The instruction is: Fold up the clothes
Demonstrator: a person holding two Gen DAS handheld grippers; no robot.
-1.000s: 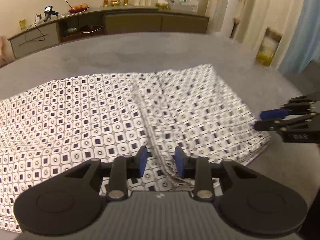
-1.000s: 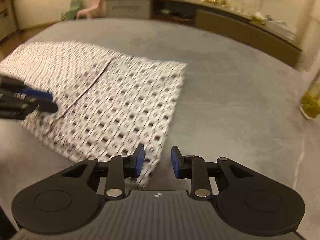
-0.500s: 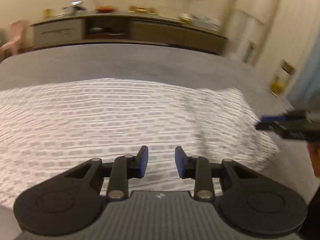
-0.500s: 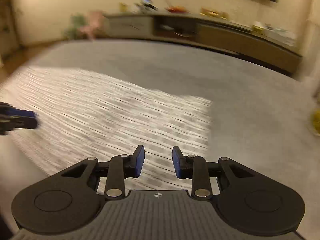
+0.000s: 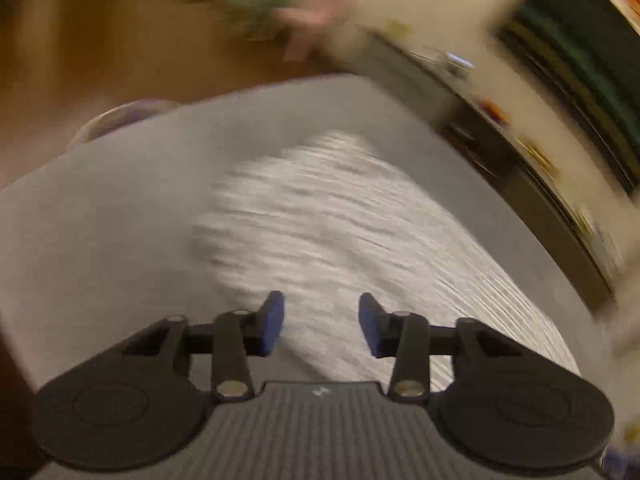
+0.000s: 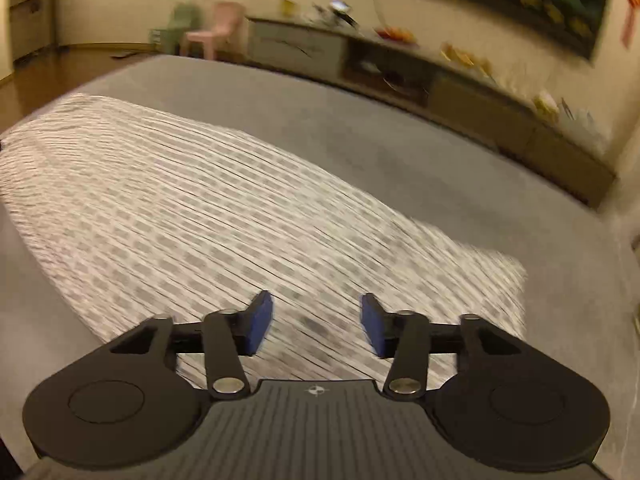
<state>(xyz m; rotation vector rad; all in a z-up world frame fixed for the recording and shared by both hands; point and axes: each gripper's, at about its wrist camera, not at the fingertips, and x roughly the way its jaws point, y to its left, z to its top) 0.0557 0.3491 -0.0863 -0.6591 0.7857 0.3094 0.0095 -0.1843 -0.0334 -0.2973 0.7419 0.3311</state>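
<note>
One patterned cloth (image 6: 224, 216); two empty, opening tongs (image 6: 316, 326).

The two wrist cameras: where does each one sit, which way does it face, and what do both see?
Left wrist: sits on the left hand-held gripper, looks down over the white patterned folded cloth on the grey bed cover; own blue-padded fingers show, jaws opening, nothing between.
Right wrist: sits on the right hand-held gripper, faces the cloth and the long low sideboard; own fingers show, jaws opening, nothing between.
Shared: cloth, bed cover, sideboard, pink chair.
</note>
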